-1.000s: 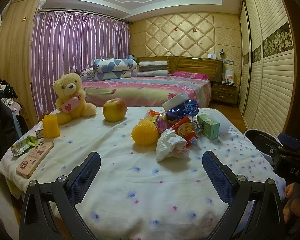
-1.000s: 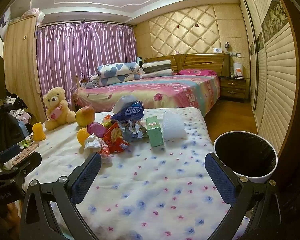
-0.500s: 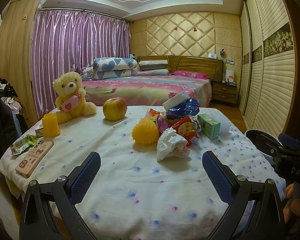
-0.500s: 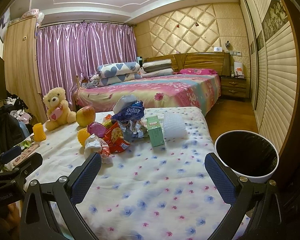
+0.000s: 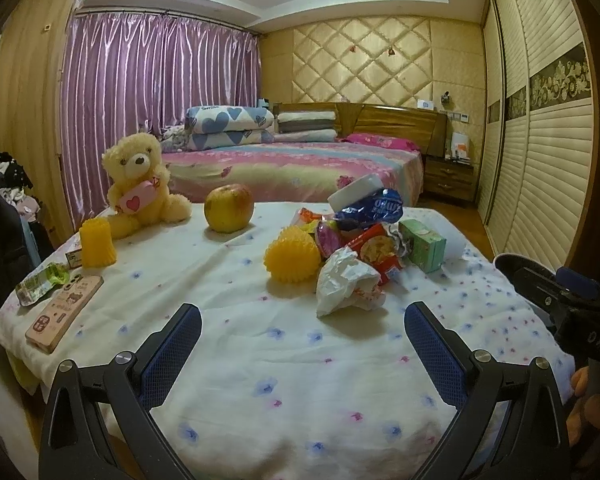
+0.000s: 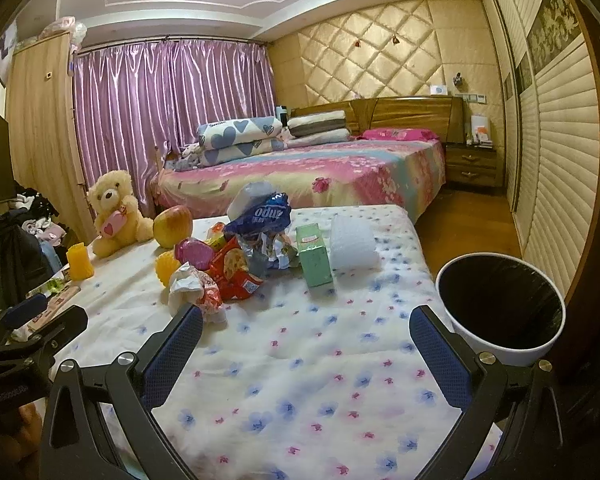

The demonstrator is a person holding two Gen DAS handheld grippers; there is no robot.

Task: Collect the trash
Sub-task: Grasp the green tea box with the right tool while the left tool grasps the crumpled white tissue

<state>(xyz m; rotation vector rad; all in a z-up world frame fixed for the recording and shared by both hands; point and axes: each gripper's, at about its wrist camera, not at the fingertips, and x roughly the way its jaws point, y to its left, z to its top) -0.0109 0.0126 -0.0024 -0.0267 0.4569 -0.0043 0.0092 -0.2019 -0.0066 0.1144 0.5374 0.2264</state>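
Note:
A heap of trash lies mid-table: a crumpled white wrapper [image 5: 346, 280] [image 6: 194, 286], a red snack bag [image 5: 376, 250] [image 6: 232, 270], a blue bag [image 5: 370, 208] [image 6: 260, 214], a green carton [image 5: 424, 244] [image 6: 314, 256] and a clear plastic pack [image 6: 352, 242]. A white bin with a black liner [image 6: 500, 304] stands right of the table. My left gripper [image 5: 302, 338] is open and empty, short of the wrapper. My right gripper [image 6: 306, 340] is open and empty over the cloth, the bin to its right.
A flowered cloth [image 5: 220, 280] covers the table. On it are a teddy bear [image 5: 138, 184], an apple [image 5: 228, 208], a yellow spiky ball [image 5: 292, 256], a yellow cup [image 5: 96, 242], a pink phone [image 5: 64, 310] and a green packet [image 5: 40, 282]. A bed [image 6: 320, 172] stands behind.
Both grippers have edged slightly forward towards the trash heap. Nothing on the table has moved.

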